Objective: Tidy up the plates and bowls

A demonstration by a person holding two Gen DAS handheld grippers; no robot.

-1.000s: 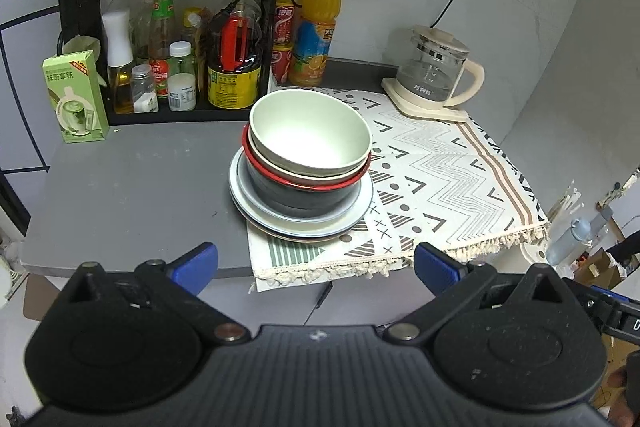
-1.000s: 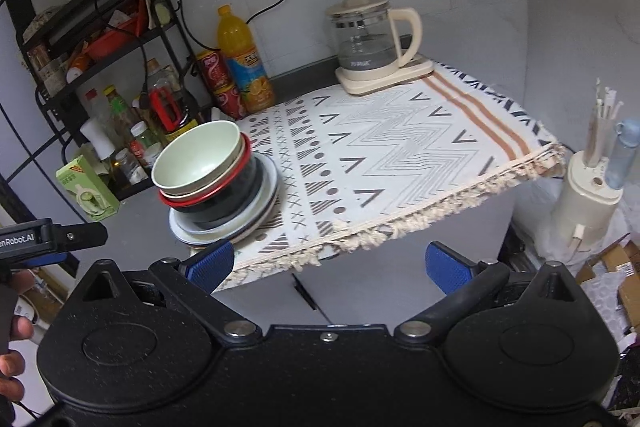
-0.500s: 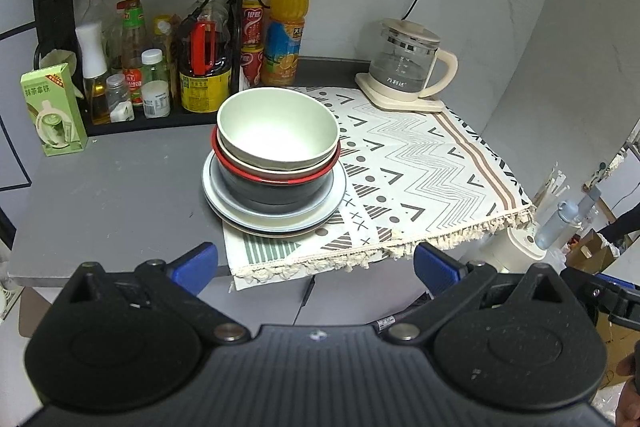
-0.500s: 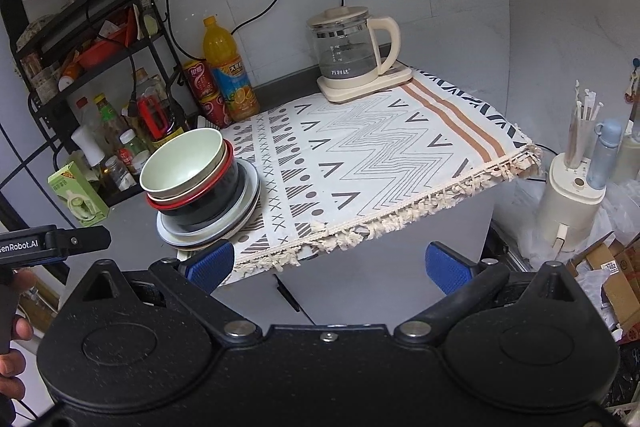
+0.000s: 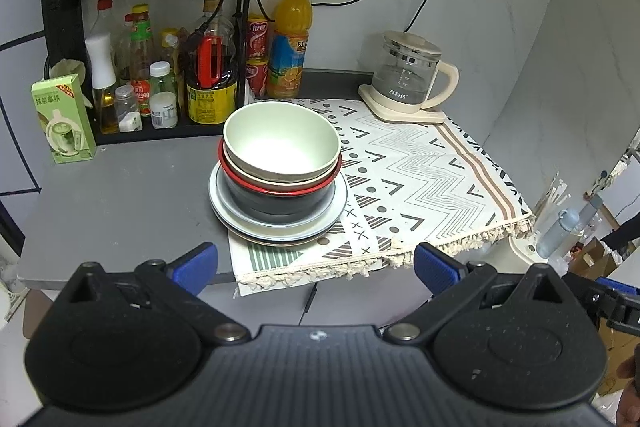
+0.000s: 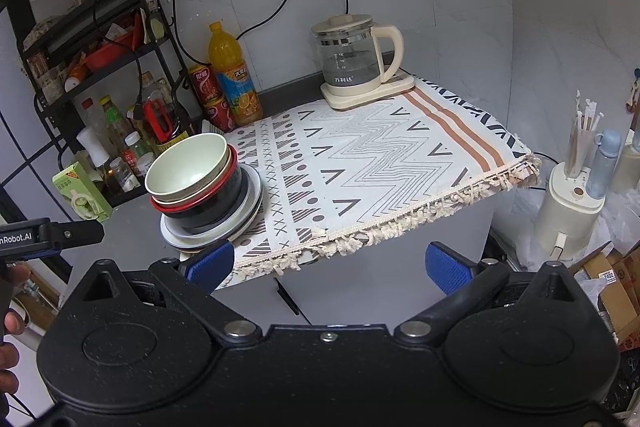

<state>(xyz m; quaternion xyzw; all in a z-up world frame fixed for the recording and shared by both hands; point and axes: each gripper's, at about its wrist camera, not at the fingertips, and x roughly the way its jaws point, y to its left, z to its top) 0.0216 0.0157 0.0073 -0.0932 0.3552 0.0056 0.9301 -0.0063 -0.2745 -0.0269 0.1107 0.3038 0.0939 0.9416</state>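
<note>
Left tongs (image 5: 315,263) spread wide and empty, short of the counter (image 5: 120,203) edge; right tongs (image 6: 328,265) likewise agape, gripping nothing. Ahead, well apart from both: pale green bowl (image 5: 282,147) nested in a red-rimmed bowl (image 5: 280,187), all upright on stacked plates (image 5: 276,227) straddling the patterned cloth (image 5: 420,179) edge. Probably rigid, smooth, breakable, light singly. Best pinched at the top rim. Mouths facing up; round, so no long axis except the vertical stack.
</note>
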